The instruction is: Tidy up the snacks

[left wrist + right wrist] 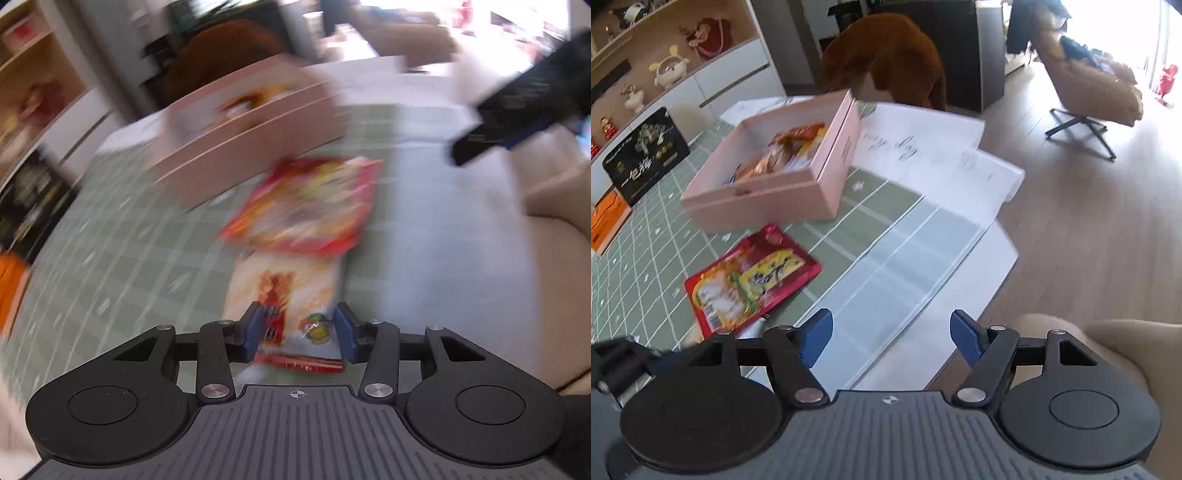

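My left gripper (301, 334) is shut on a white snack packet (291, 291) with red print, held just above the green checked tablecloth (110, 258). A red snack packet (310, 203) lies flat beyond it; it also shows in the right wrist view (750, 277). A pink box (816, 177) with several snacks inside stands behind the red packet, and shows blurred in the left wrist view (258, 122). My right gripper (892, 341) is open and empty above the table's white sheets, right of the red packet. It appears in the left wrist view (517, 110) at upper right.
A black tin (642, 155) and an orange box (605, 221) stand at the table's left. White paper sheets (923, 155) cover the right side near the table edge. A brown plush (886, 55) sits behind the table. A tan armchair (1089, 85) stands on the wooden floor.
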### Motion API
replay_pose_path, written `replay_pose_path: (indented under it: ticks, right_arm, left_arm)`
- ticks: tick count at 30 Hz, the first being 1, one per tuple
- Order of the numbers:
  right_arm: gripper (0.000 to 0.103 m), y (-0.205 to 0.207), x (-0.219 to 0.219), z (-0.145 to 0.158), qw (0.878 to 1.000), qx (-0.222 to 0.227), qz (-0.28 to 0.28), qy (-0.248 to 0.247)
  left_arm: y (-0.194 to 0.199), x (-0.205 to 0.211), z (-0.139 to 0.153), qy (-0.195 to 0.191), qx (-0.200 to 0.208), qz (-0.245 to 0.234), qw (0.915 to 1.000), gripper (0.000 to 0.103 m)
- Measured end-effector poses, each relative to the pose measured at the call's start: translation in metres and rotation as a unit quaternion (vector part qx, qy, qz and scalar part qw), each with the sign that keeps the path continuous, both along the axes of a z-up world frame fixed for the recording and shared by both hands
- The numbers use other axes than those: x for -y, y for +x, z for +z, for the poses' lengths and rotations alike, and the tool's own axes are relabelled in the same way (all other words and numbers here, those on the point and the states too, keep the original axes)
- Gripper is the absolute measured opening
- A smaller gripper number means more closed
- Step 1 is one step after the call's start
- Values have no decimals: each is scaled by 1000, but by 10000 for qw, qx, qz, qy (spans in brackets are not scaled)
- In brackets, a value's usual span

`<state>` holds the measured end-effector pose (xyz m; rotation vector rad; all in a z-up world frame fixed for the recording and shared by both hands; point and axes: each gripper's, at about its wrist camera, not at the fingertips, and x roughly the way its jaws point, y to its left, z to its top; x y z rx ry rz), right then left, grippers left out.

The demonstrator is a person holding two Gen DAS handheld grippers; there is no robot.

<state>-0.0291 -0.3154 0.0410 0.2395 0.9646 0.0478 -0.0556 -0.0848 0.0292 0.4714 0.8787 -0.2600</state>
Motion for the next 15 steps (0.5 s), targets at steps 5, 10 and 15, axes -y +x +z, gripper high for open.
replay_pose_path:
  ticks: [5, 10, 15]
  right_arm:
    - [73, 21, -30, -8, 9955, -337, 236, 850]
    - [74, 63, -67, -21, 9880, -784, 14, 1334]
    - [95, 101, -111, -18, 9924, -872, -306, 808]
  left_arm:
    - [13, -62, 6, -663, -225, 945, 9931, 54]
    - [21, -93, 16, -1512, -301, 1388, 9783, 51]
    - [31, -93, 23, -1525, -238, 1357, 9787, 51]
